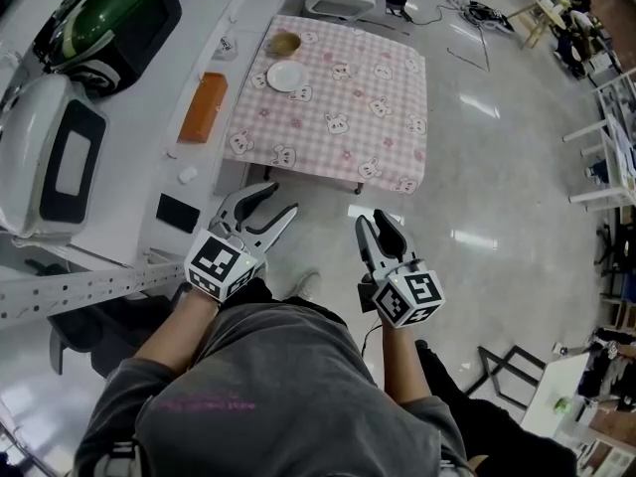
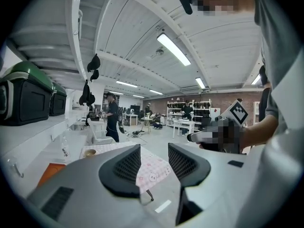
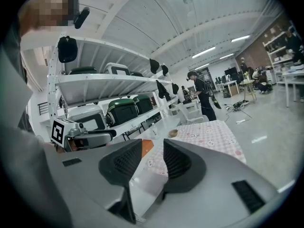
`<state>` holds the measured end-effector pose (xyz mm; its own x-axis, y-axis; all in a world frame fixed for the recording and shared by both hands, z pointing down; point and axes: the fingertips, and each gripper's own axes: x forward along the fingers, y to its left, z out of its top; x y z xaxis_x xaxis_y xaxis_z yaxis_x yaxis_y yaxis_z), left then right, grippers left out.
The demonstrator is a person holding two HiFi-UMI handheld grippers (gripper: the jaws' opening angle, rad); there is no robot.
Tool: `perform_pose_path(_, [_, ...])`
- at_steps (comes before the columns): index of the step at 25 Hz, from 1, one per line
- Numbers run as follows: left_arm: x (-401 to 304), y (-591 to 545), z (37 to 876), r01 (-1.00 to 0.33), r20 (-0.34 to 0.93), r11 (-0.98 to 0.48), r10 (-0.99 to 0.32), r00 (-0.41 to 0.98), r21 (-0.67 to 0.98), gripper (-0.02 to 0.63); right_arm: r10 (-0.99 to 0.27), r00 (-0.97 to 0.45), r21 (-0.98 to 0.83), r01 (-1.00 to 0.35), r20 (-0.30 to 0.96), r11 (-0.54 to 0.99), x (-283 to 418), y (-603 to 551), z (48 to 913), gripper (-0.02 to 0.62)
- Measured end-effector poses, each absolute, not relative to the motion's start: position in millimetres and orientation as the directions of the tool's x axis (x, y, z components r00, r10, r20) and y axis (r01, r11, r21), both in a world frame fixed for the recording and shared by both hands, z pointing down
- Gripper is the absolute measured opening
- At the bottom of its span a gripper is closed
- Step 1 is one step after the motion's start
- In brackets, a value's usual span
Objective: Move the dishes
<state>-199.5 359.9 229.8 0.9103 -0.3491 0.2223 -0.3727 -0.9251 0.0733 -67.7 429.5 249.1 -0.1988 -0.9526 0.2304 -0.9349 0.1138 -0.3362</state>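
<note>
- Head view: both forearms reach forward, left claw (image 1: 278, 200) and right claw (image 1: 376, 222) nearly level, short of the tabletop (image 1: 368, 117).
- Both claws spread, nothing between them.
- Plate (image 1: 285, 76) lies flat and bowl (image 1: 284, 44) sits upright at the tabletop's far-left corner.

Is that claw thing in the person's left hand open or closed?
Open. The left gripper has its fingers well apart, and nothing sits between them; only the distant table shows through the gap.
</note>
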Motion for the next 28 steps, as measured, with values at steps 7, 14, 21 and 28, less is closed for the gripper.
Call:
perform_pose_path(7, [-179.4,378.2,228.6,-0.391,0.23,-0.919,-0.37,0.9,0.054,0.179,-0.953,-0.208,-0.345,-0.931,0.22,0.123,-42.5,444.0,249.8,0.124])
perform_pose_path(14, [-165.5,387.3,228.2,-0.404,0.232,-0.914,-0.385,0.893,0.041,0.179,-0.954,-0.21,-0.358,-0.925,0.213,0.124,-24.6,454.4,254.0,0.124])
perform_pose_path(21, [-155.6,385.9,232.4,-0.416,0.236,-0.908,-0.393,0.889,0.052,0.179,-0.949,-0.22,-0.359,-0.925,0.227,0.128,-11.9,455.0,258.0,0.124])
perform_pose_path(28, [-144.8,380.7,235.1,-0.419,0.235,-0.906,-0.395,0.888,0.06,0.179,-0.945,-0.228,-0.358,-0.924,0.236,0.134,-1.4,450.2,261.6,0.124])
